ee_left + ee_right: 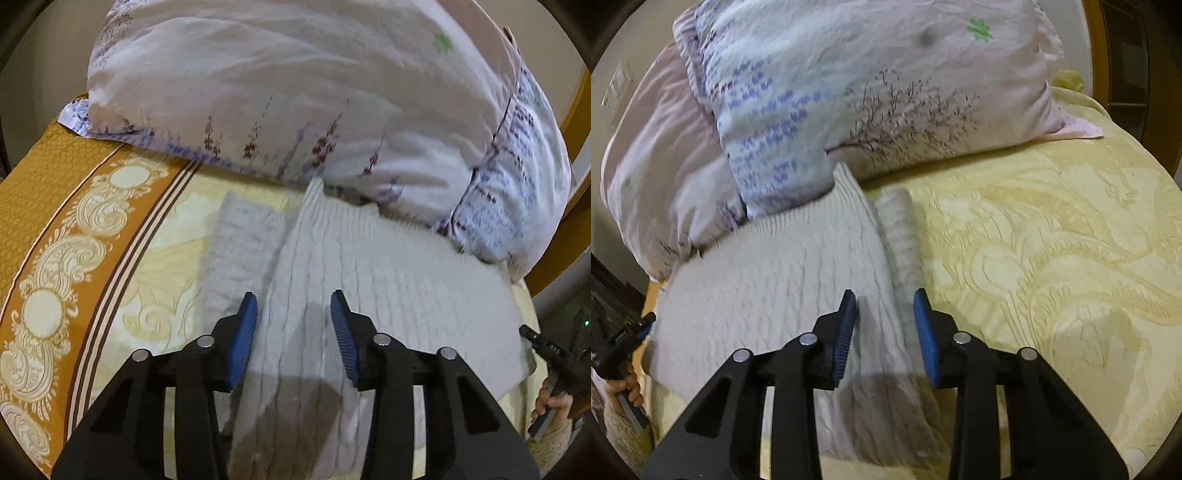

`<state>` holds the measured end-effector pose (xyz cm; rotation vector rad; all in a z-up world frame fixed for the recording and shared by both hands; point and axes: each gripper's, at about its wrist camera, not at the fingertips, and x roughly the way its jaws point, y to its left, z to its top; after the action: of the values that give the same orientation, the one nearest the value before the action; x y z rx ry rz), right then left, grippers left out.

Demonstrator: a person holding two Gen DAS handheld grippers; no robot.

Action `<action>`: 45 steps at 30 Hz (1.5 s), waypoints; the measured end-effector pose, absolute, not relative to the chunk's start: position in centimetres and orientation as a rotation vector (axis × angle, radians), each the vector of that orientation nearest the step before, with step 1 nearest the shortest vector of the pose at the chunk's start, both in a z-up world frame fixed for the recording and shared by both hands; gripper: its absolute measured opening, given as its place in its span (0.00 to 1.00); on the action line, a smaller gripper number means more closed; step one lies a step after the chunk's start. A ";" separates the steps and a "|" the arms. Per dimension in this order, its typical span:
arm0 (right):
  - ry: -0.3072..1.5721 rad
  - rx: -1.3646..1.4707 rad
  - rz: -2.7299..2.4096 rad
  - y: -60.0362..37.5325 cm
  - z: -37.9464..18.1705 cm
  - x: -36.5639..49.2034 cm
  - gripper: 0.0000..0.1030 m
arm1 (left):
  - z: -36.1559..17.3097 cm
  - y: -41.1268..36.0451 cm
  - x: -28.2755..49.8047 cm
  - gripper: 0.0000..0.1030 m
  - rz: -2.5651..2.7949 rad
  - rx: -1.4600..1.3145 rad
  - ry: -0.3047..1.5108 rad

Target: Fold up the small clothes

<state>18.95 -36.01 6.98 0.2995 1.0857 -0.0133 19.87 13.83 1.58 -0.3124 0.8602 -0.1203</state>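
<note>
While both wrist views are motion-blurred, the layout below can be read.

Sweater: a pale grey cable-knit sweater (388, 280) is laid flat on the bed, its far edge tucked against the pillows. One part (243, 240) is seen folded alongside the body, on the side away from the pillows' overlap.

Bedspread: a yellow embossed bedspread (1052, 258) is spread under the sweater; an orange patterned border (48, 229) is seen at the left of the left wrist view.

Pillows: two white floral pillows (871, 96) are stacked at the head of the bed, touching the sweater's far edge.

Left gripper (293, 314): jaws are held apart, pointed down over the sweater. Knit fabric is seen in the gap, but the blue pads (243, 332) are not pressed on it. Nothing is clamped.

Right gripper (884, 314): jaws are held apart, above the seam between the sweater body and the folded part (901, 236). The pads (925, 332) are not closed on the fabric. Contact with the cloth cannot be told.

Hands: a hand (554, 406) gripping a black handle is seen at the right edge of the left wrist view; another hand (626, 387) is seen at the left edge of the right wrist view.
</note>
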 end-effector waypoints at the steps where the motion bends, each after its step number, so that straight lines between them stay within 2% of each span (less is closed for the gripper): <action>1: 1.087 0.288 -0.011 -35.7 6.9 19.0 0.21 | 1.4 13.7 19.7 0.35 -0.120 -0.305 0.865; 3: 1.084 0.256 -0.010 -35.0 7.0 18.9 0.16 | 1.2 13.6 19.5 0.28 -0.117 -0.288 0.867; 5: 1.073 0.234 -0.009 -34.5 7.2 18.8 0.12 | 0.9 13.4 19.4 0.08 -0.130 -0.287 0.874; 18: 1.045 0.379 0.021 -35.5 10.0 15.8 0.08 | 2.6 15.5 17.2 0.06 -0.220 -0.371 0.865; 24: 1.107 0.335 -0.055 -35.1 7.9 14.7 0.08 | 0.9 15.2 16.9 0.06 -0.206 -0.330 0.897; 27: 1.103 0.292 -0.073 -34.3 8.2 15.0 0.11 | 0.7 15.0 17.2 0.06 -0.205 -0.329 0.896; 29: 1.073 0.266 -0.086 -33.8 9.1 15.1 0.18 | 0.9 15.0 17.2 0.06 -0.211 -0.330 0.896; 32: 1.014 0.257 -0.050 -33.0 10.5 15.5 0.31 | 1.9 15.2 16.8 0.08 -0.204 -0.331 0.867; 34: 1.016 0.240 -0.014 -32.1 10.6 16.2 0.32 | 2.7 14.9 16.7 0.09 -0.198 -0.321 0.836; 36: 1.026 0.205 0.028 -30.6 10.2 17.1 0.32 | 3.3 14.1 16.5 0.15 -0.204 -0.296 0.804; 38: 1.048 0.196 0.056 -29.6 9.5 17.9 0.31 | 3.7 12.6 16.5 0.32 -0.222 -0.254 0.783; 40: 1.068 0.187 0.057 -29.0 8.9 18.4 0.31 | 3.6 11.3 16.8 0.39 -0.223 -0.211 0.783; 45: 1.033 0.129 0.098 -27.2 8.9 18.4 0.32 | 4.3 10.8 16.5 0.39 -0.202 -0.215 0.706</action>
<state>18.37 -27.21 8.87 0.1287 1.0330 0.0977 16.51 10.84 4.25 -0.2147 0.7058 -0.2016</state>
